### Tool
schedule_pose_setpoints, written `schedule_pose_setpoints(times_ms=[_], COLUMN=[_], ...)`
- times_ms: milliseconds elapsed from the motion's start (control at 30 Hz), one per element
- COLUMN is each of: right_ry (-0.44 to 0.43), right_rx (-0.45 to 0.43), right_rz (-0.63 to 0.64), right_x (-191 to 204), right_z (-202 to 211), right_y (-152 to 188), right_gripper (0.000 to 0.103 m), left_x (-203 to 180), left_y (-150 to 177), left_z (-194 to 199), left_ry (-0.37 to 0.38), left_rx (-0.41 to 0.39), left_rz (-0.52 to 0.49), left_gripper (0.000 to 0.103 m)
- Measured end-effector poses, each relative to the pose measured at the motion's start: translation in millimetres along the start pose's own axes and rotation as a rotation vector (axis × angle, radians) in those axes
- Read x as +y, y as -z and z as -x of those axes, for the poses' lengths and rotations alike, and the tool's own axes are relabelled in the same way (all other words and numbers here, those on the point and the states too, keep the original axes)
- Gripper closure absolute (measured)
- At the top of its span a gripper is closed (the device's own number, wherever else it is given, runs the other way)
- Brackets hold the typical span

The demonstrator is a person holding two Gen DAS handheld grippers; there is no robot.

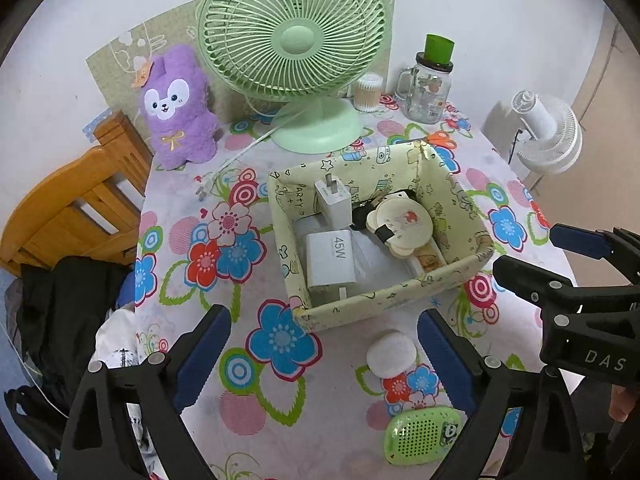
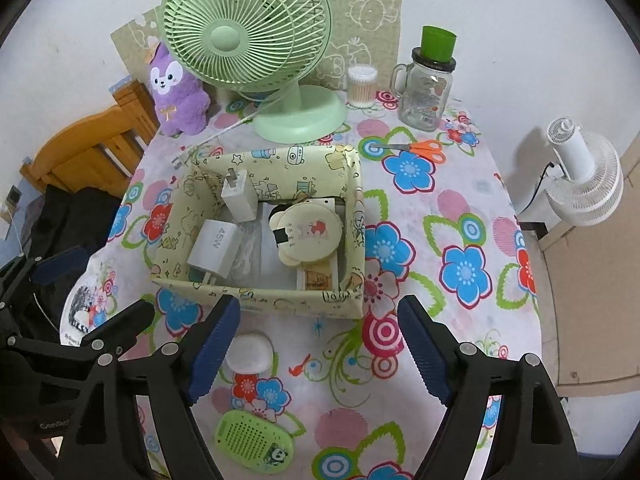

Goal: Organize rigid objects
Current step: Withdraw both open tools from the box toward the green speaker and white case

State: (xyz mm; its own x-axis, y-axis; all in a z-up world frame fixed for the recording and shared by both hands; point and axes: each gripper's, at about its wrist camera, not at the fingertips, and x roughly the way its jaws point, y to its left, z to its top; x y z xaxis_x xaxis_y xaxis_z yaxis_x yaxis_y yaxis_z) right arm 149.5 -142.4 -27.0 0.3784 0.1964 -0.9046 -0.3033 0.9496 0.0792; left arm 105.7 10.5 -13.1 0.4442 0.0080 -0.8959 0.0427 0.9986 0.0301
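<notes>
Currently, everything is being placed relative to the fabric box.
Worktop (image 2: 460, 184): it is carrying the whole scene under a flower-print cloth, with the fabric box sitting near its middle.
Green fan (image 1: 294, 40): it is standing upright just behind the fabric box, its round base on the cloth.
Fabric box (image 1: 400, 294): a pale yellow cartoon-print box, it is lying open-topped and holding several rigid items.
Purple plush (image 1: 176, 108): it is sitting upright behind the fabric box and to its left, beside the fan.
Glass jar (image 1: 426, 94): it is standing behind the fabric box to the right, with a green cup perched on its lid.
Left gripper (image 1: 324, 360): it is hovering in front of the fabric box with its fingers (image 1: 202, 358) spread wide and gripping nothing.
Right gripper (image 2: 318, 352): it is hanging just in front of the fabric box's near wall, fingers (image 2: 424, 354) released and empty.
45W charger (image 1: 330, 258): it is lying flat inside the fabric box, at its left side.
Bear-shaped case (image 2: 306, 234): it is resting inside the fabric box, right of the charger.
Green speaker (image 2: 256, 442): it is lying on the cloth in front of the fabric box, outside it.
White round case (image 1: 392, 354): it is lying on the cloth between the fabric box and the speaker.
Orange scissors (image 2: 420, 148): they are lying behind the fabric box's right corner.
</notes>
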Motion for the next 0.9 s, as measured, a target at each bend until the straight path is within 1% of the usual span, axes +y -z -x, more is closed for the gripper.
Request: schedule_pose_setpoints(times_ms=[167, 233, 300, 433, 567, 633, 700, 833, 900], right_ry=[0.009, 0.014, 0.028, 0.042, 0.041, 0.034, 0.026, 0.008, -0.009], right_rx=[-0.011, -0.013, -0.013, -0.017, -0.012, -0.012, -0.007, -0.009, -0.012], right_rz=[-0.010, -0.016, -0.016, -0.028, -0.038, -0.034, -0.030, -0.026, -0.016], right_x=[2, 3, 4, 3, 2, 2, 1, -2, -4], right_z=[8, 10, 12, 14, 14, 15, 13, 11, 8], right_y=[7, 10, 13, 20, 27, 31, 36, 42, 43], right_gripper=[0.019, 0.018, 0.015, 0.014, 0.013, 0.013, 0.013, 0.013, 0.013], left_x=[-2, -3, -5, -8, -7, -7, -9, -13, -16], left_y=[7, 11, 14, 21, 28, 31, 34, 40, 43], left_z=[6, 8, 8, 7, 7, 6, 5, 3, 3], left_ry=[0.014, 0.026, 0.044, 0.057, 0.063, 0.068, 0.054, 0.056, 0.045], left_rx=[-0.011, -0.013, -0.007, 0.000, -0.003, 0.003, 0.010, 0.017, 0.015], left_rz=[-0.009, -0.019, -0.034, -0.048, -0.011, -0.008, -0.005, 0.028, 0.039], left_gripper=[0.005, 0.003, 0.003, 0.003, 0.003, 0.003, 0.003, 0.003, 0.003])
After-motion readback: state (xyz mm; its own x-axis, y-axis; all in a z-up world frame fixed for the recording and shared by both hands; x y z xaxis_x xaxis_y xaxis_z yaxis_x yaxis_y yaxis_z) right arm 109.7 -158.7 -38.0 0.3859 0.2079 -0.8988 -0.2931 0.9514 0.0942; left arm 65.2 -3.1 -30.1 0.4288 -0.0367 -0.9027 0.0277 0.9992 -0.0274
